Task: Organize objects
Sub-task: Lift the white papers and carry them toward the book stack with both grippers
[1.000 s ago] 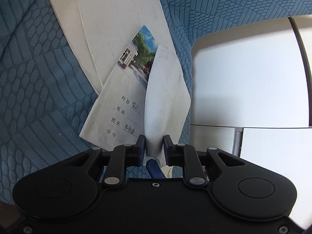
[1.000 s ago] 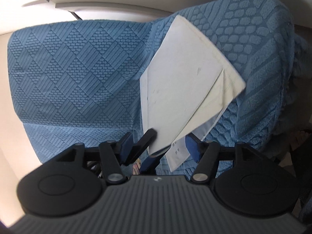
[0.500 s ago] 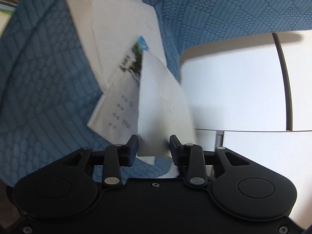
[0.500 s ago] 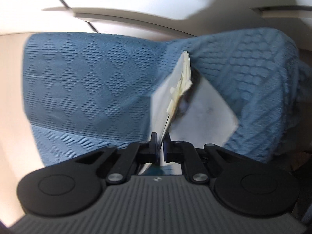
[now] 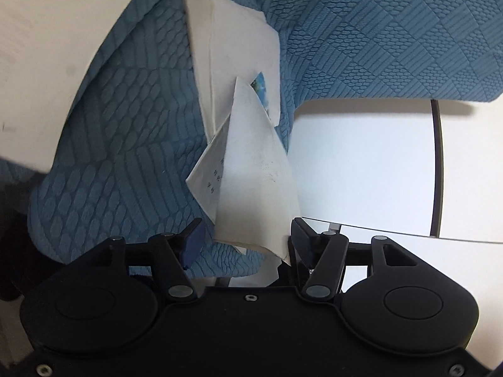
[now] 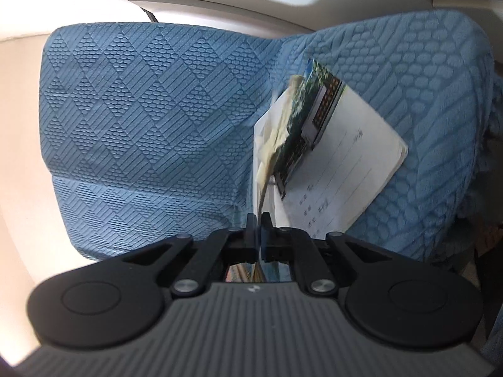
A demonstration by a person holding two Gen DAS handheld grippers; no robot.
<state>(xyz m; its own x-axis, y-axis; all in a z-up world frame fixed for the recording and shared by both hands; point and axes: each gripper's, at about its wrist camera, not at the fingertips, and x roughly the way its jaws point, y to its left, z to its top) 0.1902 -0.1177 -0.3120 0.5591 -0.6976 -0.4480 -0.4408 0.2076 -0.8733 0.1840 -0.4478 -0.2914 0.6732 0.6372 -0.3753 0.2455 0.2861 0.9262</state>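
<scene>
The left gripper [image 5: 245, 238] has just been opening: a second ago its jaws pinched the near corner of the notebook [image 5: 254, 169], and now they stand apart with that corner loose between them, brushing only the right-hand finger. Over the same second the right gripper [image 6: 259, 224] has gone from wide open to clamped on the notebook's thin edge, and the booklet has swung from lying flat to standing nearly on edge above the blue sofa cover [image 6: 141, 132]. This reads as a handover (left lets go, right takes over), so carrying the booklet off now probably falls to the right hand. In the right wrist view its long axis runs away from the jaws and up toward the sofa back, the photo-printed end [image 6: 314, 116] farthest off, the cover with its ruled lines facing right.
</scene>
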